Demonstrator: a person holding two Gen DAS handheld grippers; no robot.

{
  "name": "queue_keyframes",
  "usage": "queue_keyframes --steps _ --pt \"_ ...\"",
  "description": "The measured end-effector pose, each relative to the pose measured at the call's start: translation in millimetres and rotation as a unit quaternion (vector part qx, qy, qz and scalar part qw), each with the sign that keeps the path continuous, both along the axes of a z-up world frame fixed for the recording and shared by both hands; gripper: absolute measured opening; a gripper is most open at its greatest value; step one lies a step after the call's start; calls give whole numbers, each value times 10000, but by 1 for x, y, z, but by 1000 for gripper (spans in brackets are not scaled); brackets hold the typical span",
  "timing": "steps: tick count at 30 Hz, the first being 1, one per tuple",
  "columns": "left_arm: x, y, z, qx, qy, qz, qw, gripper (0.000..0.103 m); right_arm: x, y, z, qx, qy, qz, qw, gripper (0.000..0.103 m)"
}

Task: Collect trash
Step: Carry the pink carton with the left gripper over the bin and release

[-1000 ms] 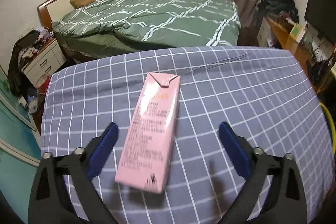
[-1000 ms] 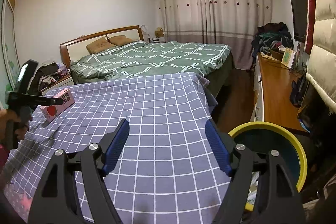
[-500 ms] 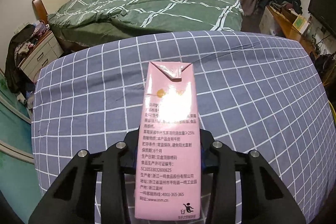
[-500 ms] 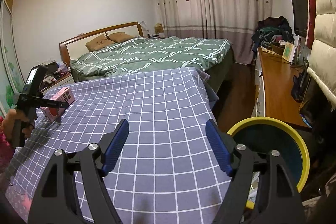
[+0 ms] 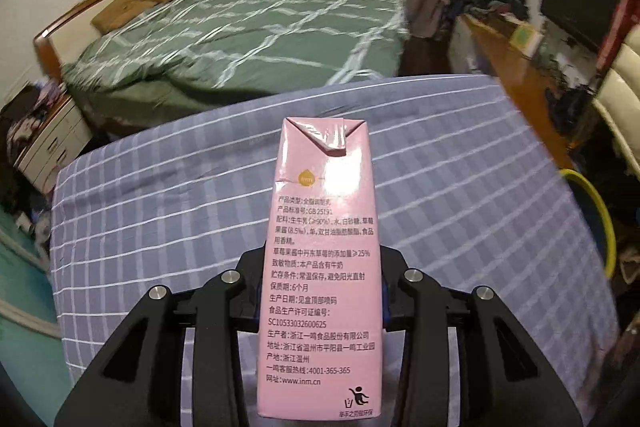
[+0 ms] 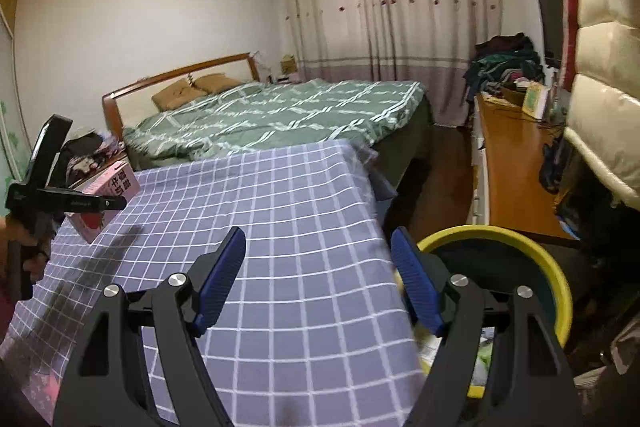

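My left gripper (image 5: 322, 291) is shut on a pink milk carton (image 5: 322, 251) and holds it lifted above the blue checked table (image 5: 160, 211). The carton's folded top points away from me. In the right wrist view the same carton (image 6: 106, 201) and left gripper (image 6: 102, 203) show at the far left, above the table. My right gripper (image 6: 318, 281) is open and empty, over the table's right front part. A yellow-rimmed trash bin (image 6: 516, 263) stands on the floor just right of the table; its rim (image 5: 600, 211) also shows in the left wrist view.
A bed with a green checked cover (image 6: 280, 115) lies beyond the table. A wooden desk (image 6: 508, 163) with clutter and a TV runs along the right wall. A white nightstand (image 5: 48, 143) stands at the far left. Some paper scraps lie in the bin.
My left gripper closed on the carton, which lay on the table, and lifted it, swinging a little to the right. My right gripper shifted slightly toward the bin, still open.
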State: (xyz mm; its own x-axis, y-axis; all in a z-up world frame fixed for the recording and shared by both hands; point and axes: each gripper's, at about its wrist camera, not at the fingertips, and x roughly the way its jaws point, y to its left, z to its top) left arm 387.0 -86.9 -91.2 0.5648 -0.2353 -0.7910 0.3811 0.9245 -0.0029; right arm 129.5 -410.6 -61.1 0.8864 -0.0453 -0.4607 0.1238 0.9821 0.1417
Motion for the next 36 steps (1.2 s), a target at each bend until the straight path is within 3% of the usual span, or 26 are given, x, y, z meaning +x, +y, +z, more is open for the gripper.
queue_keyframes --steps 9,19,25,31,32,33,34,36 --pt "-51 -125 25 -169 -38 -1121 9935 39 -75 -47 9 96 -185 -635 9978 71" --pt "-107 -303 14 -163 260 -2417 9699 39 -141 -103 13 69 -423 -1472 9882 76" --pt "-116 -376 -9 -86 648 -2717 9602 39 -152 -127 5 301 -393 -1622 9855 76" --pt "-110 -419 -41 114 933 -2696 9584 40 -154 -136 2 420 -374 -1716 9836 76" --pt "-109 -423 -46 143 978 -2667 9587 47 -155 -136 2 433 -373 -1723 9834 76" --pt "-107 -427 -49 168 1007 -2619 9597 63 -155 -136 2 443 -373 -1731 9832 76" --pt "-106 -430 -51 157 977 -2558 9617 71 -156 -136 3 446 -379 -1738 9830 76" --pt "-106 -430 -50 97 857 -2466 9653 75 -158 -133 5 444 -397 -1734 9831 76"
